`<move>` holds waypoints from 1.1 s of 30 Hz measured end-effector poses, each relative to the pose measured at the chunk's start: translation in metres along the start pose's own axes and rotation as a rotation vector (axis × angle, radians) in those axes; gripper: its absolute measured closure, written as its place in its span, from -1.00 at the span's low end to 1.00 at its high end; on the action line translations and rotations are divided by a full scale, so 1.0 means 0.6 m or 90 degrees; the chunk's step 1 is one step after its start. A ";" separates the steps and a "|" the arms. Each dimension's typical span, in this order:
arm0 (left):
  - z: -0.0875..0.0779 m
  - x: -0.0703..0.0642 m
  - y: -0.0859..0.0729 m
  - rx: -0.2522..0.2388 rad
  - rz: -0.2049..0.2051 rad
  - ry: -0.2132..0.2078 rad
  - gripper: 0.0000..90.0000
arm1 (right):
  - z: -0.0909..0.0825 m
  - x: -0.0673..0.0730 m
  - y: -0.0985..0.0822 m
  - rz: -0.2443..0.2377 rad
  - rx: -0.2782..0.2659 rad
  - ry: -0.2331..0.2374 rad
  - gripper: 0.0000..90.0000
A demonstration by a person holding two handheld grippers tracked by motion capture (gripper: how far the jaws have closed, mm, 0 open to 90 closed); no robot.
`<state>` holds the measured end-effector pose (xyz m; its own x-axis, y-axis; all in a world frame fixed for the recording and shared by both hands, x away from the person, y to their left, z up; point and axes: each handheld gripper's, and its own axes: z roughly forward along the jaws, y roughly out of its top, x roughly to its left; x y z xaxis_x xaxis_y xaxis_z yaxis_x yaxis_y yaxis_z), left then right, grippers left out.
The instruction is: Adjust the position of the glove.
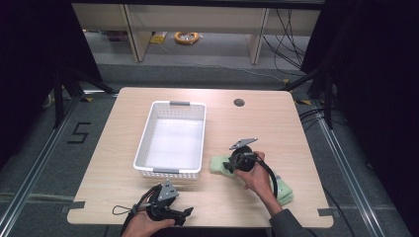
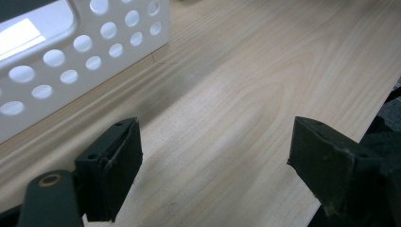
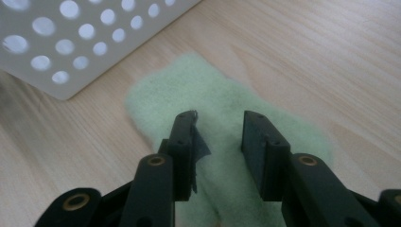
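Observation:
A pale green cloth (image 1: 284,193) lies crumpled on the wooden table (image 1: 296,128), right of a white perforated basket (image 1: 143,138). My right gripper (image 1: 228,165) points down at the cloth's left end. In the right gripper view its jaws (image 3: 220,118) stand a narrow gap apart astride the green cloth (image 3: 189,85), and I cannot see the pads pressing it. My left gripper (image 1: 187,213) rests near the table's front edge, below the basket. In the left gripper view it (image 2: 213,142) is wide open over bare wood.
The empty basket has its near wall (image 2: 71,97) just ahead of my left gripper and its corner (image 3: 61,47) beside the cloth. A round cable hole (image 1: 239,102) sits at the table's back. Shelving and cables lie on the floor beyond.

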<state>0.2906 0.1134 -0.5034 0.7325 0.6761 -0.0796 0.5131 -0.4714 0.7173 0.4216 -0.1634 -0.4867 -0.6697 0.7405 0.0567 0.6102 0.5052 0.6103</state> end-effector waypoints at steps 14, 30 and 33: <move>0.001 -0.001 0.000 -0.007 -0.017 0.000 -0.61 | 0.002 -0.001 -0.012 -0.015 -0.026 0.024 0.95; -0.003 0.001 0.002 -0.004 -0.004 0.003 -0.61 | -0.103 0.065 -0.058 -0.047 -0.056 0.088 0.97; -0.003 0.001 0.001 -0.004 -0.005 0.003 -0.61 | -0.107 0.077 -0.082 -0.051 -0.059 0.098 0.97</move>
<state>0.2909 0.1146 -0.5015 0.7265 0.6823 -0.0815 0.5155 -0.4629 0.7211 0.3335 -0.1822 -0.4632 -0.7763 0.6187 0.1207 0.5147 0.5116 0.6880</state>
